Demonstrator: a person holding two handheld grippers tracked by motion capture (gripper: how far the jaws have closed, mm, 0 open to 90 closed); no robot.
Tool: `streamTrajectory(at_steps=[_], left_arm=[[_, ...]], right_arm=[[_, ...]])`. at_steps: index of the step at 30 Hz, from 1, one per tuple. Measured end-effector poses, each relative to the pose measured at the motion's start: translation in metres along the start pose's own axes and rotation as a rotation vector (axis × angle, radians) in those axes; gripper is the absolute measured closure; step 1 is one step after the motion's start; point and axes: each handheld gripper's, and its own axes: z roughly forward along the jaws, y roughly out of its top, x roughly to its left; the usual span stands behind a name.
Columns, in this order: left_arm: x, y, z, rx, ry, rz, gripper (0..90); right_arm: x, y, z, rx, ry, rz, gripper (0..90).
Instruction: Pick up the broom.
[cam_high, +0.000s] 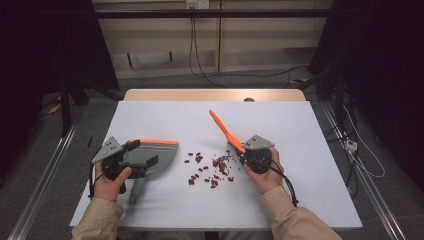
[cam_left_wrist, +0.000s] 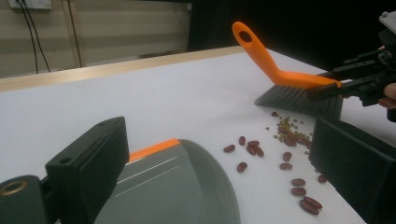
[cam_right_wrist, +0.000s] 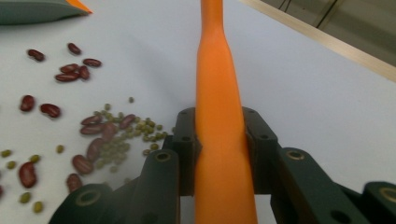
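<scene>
Black jaws of the right gripper (cam_right_wrist: 219, 154) stand nearest in the right gripper view, pressed against both sides of the orange brush (cam_right_wrist: 218, 93), whose handle runs up between them and away from the camera. In the high view that brush (cam_high: 226, 132) slants up and to the left from the right gripper (cam_high: 244, 151), which the person's right hand (cam_high: 265, 172) holds at the middle right of the white tabletop (cam_high: 310, 150). From the left gripper view its dark bristles (cam_left_wrist: 299, 100) sit on the tabletop at the far edge of the spill.

Spilled there are dark red kidney beans (cam_high: 200, 170) and small green mung beans (cam_high: 225, 160), scattered between the two grippers; the green ones cluster just beside the brush, the red ones spread farther toward the left.

At the left lies a grey dustpan (cam_high: 155, 155) with an orange edge, its open mouth facing the beans. The left gripper (cam_high: 137, 155), held in the left hand (cam_high: 107, 182), has its jaws on either side of the dustpan's rear part; in the left gripper view they stand wide, and I cannot tell whether they actually clamp it. Tan sleeves (cam_high: 295, 220) cover both forearms.
</scene>
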Motion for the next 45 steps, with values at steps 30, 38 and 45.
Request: streamTrajectory(at_steps=[30,38,45], left_arm=[[-0.004,0.000,0.002,0.001,-0.012,0.013,5.1],[-0.004,0.000,0.002,0.003,-0.012,0.014,5.1],[-0.004,0.000,0.002,0.010,-0.017,0.023,5.2]], right_arm=[[0.040,0.007,0.000,-0.044,0.034,0.058,70.8],[0.047,0.010,0.002,-0.052,0.049,0.043,70.8],[0.052,0.011,0.003,-0.056,0.057,0.043,70.8]])
